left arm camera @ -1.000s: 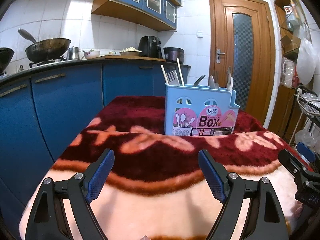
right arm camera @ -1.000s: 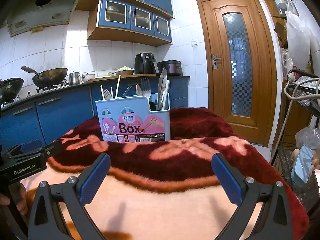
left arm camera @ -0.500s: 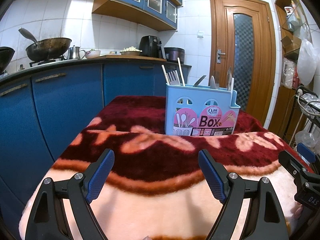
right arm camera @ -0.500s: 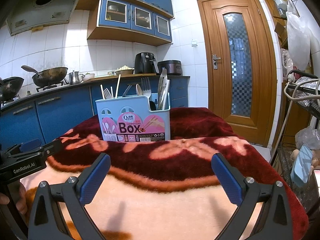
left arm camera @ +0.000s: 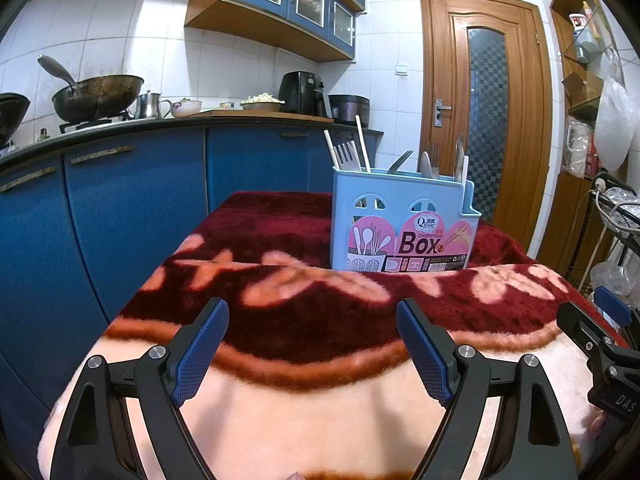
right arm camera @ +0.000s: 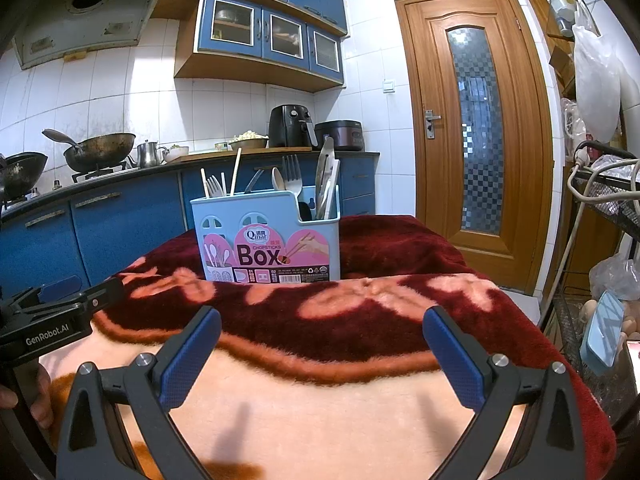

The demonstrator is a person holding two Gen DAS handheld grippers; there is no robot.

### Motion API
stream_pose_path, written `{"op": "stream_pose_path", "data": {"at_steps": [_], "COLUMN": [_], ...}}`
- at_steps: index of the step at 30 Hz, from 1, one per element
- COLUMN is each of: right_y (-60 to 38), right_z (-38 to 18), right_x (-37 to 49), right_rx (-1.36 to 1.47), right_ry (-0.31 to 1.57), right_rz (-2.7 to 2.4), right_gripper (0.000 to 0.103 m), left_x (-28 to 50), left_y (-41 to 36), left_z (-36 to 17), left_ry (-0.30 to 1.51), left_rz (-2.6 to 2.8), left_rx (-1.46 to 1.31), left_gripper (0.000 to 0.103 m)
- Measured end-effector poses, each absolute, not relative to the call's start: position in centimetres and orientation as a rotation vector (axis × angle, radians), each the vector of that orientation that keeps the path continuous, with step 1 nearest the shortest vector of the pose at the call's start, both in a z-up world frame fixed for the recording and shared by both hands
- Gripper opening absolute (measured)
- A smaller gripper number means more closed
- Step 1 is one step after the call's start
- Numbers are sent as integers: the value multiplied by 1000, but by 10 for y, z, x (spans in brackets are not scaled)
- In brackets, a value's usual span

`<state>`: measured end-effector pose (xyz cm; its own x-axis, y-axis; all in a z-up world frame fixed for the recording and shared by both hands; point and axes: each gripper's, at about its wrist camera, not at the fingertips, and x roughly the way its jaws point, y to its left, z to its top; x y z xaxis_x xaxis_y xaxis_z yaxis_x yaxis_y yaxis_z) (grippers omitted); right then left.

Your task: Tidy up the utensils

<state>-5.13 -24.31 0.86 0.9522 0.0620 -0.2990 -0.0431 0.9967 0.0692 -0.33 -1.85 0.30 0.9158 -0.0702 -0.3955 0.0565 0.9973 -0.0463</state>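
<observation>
Currently both tools idle, nothing gripped. Left gripper point(left arm camera: 312, 344): fingers point(left arm camera: 202, 348) spread wide, empty, hovering low over the near pale band of the blanket point(left arm camera: 304, 304); it also shows at the left edge of the right wrist view, with part of a hand point(right arm camera: 24, 394) on its handle. Right gripper point(right arm camera: 320, 354): fingers point(right arm camera: 450, 362) likewise spread wide and empty, same height, pointed the same way. Both look staged side by side facing the holder, probably a rest or finish pose. Task item: light-blue chopsticks box point(left arm camera: 402, 226), upright, well ahead of both grippers, on the dark red part of the blanket. Contents, left to right in the right wrist view: chopsticks point(right arm camera: 237, 172) and a pale fork point(right arm camera: 215, 186) in the left compartment, a spoon point(right arm camera: 277, 179) and a metal fork point(right arm camera: 293, 176) in the middle, a flat metal utensil point(right arm camera: 325, 170) in the narrow right slot, all standing. No loose utensils visible on the desk, so sorting looks done or nearly so; can't see what's behind the box. Surface: desk draped in a plush red-and-peach blanket, soft and uneven, so the box may rock if nudged. Room: kitchen, wok point(left arm camera: 98, 94) on the stove at left, blue cabinets point(left arm camera: 132, 208) below the worktop, black air fryer point(right arm camera: 290, 126) and rice cooker point(right arm camera: 339, 135) at centre, wooden door point(right arm camera: 476, 120) with patterned glass at right, wire rack with a cable at far right.
</observation>
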Motion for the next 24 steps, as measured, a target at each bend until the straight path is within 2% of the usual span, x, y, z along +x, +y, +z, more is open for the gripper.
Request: {"op": "stream_pose_path", "data": {"at_steps": [24], "right_y": [-243], "right_z": [9], "right_x": [-51], "right_rx": [60], "right_ry": [306], "right_rz": [54], "right_gripper": [103], "left_x": [-5], "left_y": [-17], "left_z": [4], "left_ry": [400], "left_rz": [-63], "left_rx": [-34], "left_gripper": [86]}}
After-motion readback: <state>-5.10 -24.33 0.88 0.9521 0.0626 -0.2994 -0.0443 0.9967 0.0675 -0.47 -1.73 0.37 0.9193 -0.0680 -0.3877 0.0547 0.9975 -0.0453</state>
